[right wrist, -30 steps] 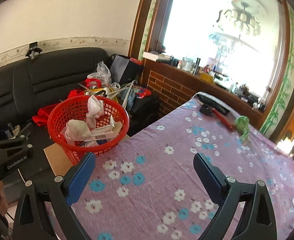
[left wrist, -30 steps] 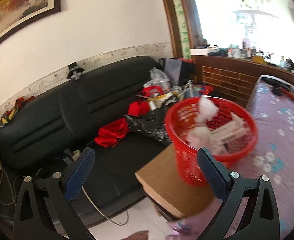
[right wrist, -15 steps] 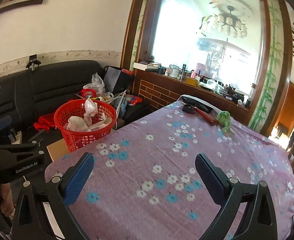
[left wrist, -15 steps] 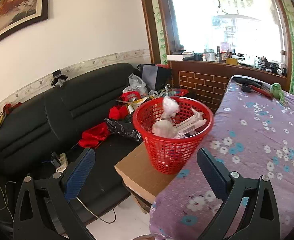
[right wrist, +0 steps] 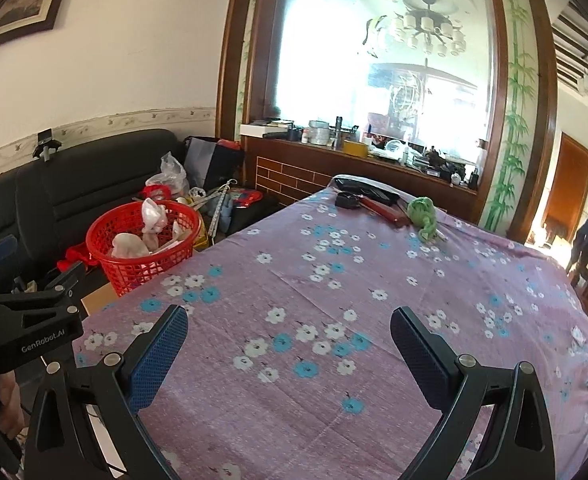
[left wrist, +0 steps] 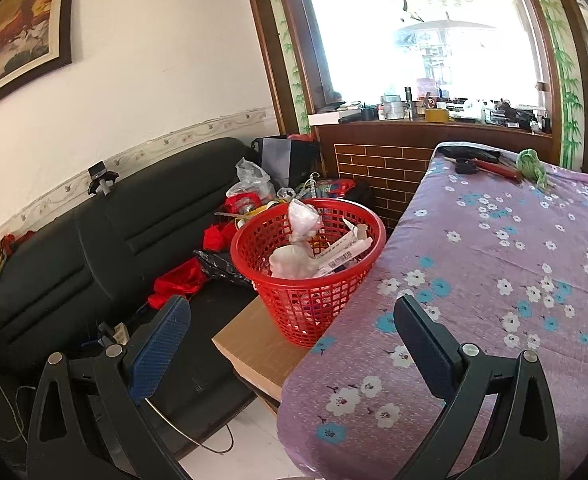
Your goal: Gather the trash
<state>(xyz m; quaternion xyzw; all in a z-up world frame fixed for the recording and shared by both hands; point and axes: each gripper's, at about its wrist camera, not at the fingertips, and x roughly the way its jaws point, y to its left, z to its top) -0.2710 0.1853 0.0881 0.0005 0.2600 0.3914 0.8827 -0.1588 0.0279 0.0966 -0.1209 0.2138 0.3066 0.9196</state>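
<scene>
Both grippers have drawn back from the red basket since the earlier frames, so that it sits smaller and further up-left in each view. At the bottom of the left wrist view the left gripper (left wrist: 292, 326) stands wide open with nothing between its blue pads; the right gripper (right wrist: 288, 330) is likewise spread wide and empty, low in its own frame over the flowered purple cloth (right wrist: 333, 280) of the counter. Beyond the left gripper, in the middle of that frame, the red basket (left wrist: 307, 280) stands on a bare wooden corner beside the cloth's edge, already holding crumpled white plastic (left wrist: 294, 260) and a printed carton strip (left wrist: 341, 250). Near the counter's far end, toward the upper right of the right wrist view, lie a green bundle (right wrist: 425, 216) and a red-handled tool (right wrist: 377, 206). The collecting looks largely done. To finish well, I would sweep the cloth for stray scraps, judge whether the green bundle is trash at all, and keep each gripper open until it is squarely over a piece.
</scene>
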